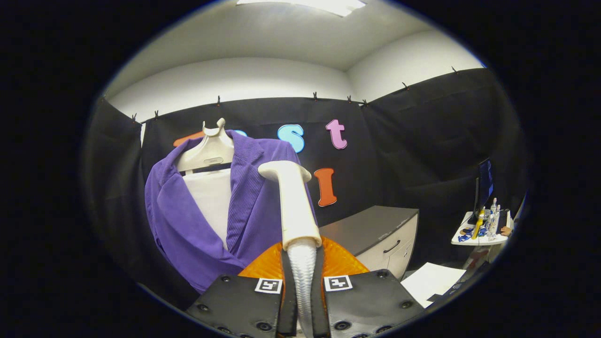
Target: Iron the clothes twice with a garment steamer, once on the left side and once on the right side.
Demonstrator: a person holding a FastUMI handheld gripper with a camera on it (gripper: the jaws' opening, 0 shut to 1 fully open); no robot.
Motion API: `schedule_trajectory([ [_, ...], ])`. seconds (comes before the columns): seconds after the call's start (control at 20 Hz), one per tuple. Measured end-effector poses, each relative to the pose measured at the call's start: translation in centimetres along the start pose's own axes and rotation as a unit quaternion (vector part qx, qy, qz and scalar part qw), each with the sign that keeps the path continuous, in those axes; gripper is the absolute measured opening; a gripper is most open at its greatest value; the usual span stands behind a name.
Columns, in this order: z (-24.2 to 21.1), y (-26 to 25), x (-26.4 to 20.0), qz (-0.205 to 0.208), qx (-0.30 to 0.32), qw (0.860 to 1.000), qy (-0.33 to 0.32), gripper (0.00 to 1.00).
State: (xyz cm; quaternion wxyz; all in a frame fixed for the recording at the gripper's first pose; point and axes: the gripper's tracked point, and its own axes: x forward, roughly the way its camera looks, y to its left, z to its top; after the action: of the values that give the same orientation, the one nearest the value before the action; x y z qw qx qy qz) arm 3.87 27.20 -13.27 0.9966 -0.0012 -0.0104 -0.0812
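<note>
Fingers of the hand-held gripper (303,286) stand close together and press from both sides on the ribbed grey hose (302,272) that runs up between them, so the hand-held gripper is closed on it. Right above the fingers the hose joins the cream plastic handle of the garment steamer (294,206), which rises upright and ends in a flat, wider head turned toward the clothes. Behind the base of that handle sits an orange translucent dome (338,263), partly hidden by the fingers. Beyond the fingers and to the left hangs the purple ribbed jacket (188,220), draped open on a cream plastic hanger form (209,152); a white inner panel (211,202) shows between its two lapels. The steamer head is at the jacket's right lapel as seen from here, at about chest height; whether it touches the cloth cannot be told. To the right of the jacket, further back, stands a grey-topped cabinet with white drawers (380,232). White sheets of paper (429,281) lie low beside it. Well apart at the far right, a small white table (479,239) carries bottles and small items.
</note>
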Motion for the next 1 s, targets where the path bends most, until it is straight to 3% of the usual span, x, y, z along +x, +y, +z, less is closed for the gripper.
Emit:
schedule_trajectory([
  [0.45, -3.3, -0.7, -1.9, 0.017, -0.047, 0.999, 0.009, 0.19],
  [1.0, -11.7, -1.8, -3.9, 0.026, -0.081, 0.993, 0.086, 0.19],
])
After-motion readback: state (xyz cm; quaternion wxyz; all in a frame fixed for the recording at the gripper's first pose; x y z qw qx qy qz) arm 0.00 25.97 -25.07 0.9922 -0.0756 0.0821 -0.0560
